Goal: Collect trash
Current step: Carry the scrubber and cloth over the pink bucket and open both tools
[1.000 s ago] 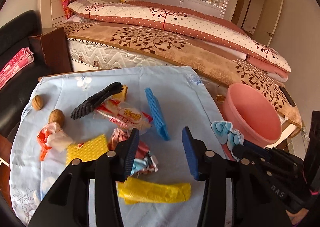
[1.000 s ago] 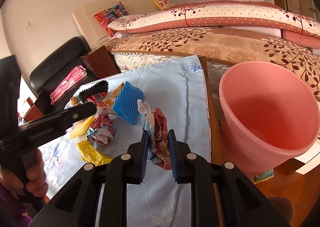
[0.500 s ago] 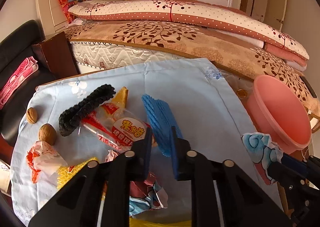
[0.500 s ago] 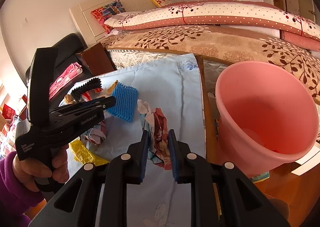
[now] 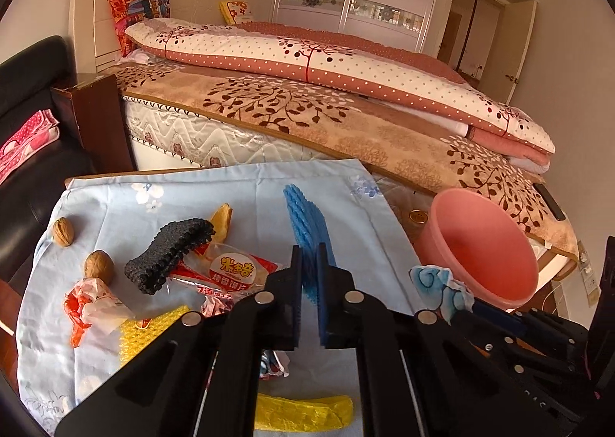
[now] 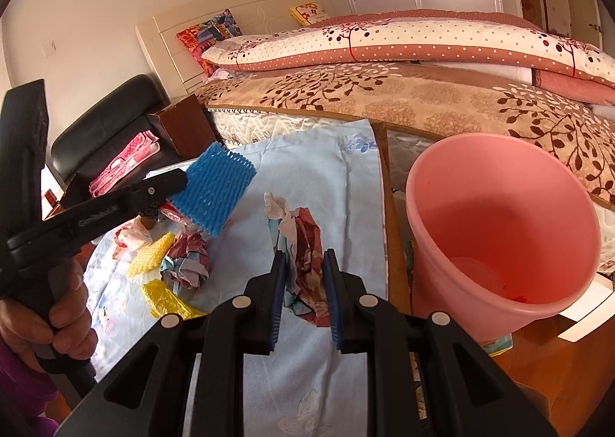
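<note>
My left gripper (image 5: 309, 256) is shut on the lower end of a blue foam net (image 5: 300, 214). In the right wrist view the blue foam net (image 6: 213, 190) hangs above the cloth from the left gripper (image 6: 180, 181), which a hand holds. My right gripper (image 6: 303, 256) is shut on a crumpled printed paper (image 6: 303, 233) just left of the pink bucket (image 6: 499, 214). In the left wrist view that paper (image 5: 434, 283) and the pink bucket (image 5: 480, 244) sit at the right.
On the light blue cloth (image 5: 250, 187) lie a black foam net (image 5: 169, 252), a snack wrapper (image 5: 234, 271), a yellow foam net (image 5: 150, 329), a yellow bag (image 5: 303, 412), a red-white wrapper (image 5: 92, 302) and two walnuts (image 5: 99, 264). A bed (image 5: 307, 117) stands behind and a black chair (image 5: 27, 98) at left.
The left gripper moved forward, closed on the blue foam net and lifted it off the cloth. The right gripper kept still with its paper.
</note>
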`<state>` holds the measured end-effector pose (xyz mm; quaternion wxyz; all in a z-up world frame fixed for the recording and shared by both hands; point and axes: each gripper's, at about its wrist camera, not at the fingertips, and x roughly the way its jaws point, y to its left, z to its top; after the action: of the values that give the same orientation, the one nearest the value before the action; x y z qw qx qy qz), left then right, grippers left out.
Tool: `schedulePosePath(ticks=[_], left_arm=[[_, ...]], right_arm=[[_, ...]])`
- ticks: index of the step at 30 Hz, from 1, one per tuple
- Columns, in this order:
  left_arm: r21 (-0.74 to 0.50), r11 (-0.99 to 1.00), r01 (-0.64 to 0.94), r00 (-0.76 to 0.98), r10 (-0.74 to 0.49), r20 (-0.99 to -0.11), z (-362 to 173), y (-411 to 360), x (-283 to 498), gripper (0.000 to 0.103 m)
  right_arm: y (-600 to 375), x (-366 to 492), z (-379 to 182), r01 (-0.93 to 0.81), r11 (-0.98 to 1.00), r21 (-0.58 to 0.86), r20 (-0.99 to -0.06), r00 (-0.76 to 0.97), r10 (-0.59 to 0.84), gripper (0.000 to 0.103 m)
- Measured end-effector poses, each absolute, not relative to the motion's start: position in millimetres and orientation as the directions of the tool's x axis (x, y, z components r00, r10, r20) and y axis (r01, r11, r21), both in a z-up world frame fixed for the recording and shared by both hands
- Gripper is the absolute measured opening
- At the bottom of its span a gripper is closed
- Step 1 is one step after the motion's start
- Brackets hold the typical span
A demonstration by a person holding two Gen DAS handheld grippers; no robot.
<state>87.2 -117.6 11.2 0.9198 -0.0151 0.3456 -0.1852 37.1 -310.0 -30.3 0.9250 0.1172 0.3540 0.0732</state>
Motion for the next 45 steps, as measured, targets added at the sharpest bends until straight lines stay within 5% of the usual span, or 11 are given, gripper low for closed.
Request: schedulePosePath(ticks=[24,45], left_arm=[[-0.126,0.798,0.589,0.622,-0.548,-0.56,47,-269,76,0.006],[-0.085,0.755,0.65,0.538,-0.536,-0.65,-3,-325,76,0.006]], right_arm=[[-441,41,-14,0.221,0.943,0.249,-0.613,0.79,-0.023,0.019],[-477,45,-57,0.335,0.91,0.243,-0.695,0.714,-0.077,0.02]])
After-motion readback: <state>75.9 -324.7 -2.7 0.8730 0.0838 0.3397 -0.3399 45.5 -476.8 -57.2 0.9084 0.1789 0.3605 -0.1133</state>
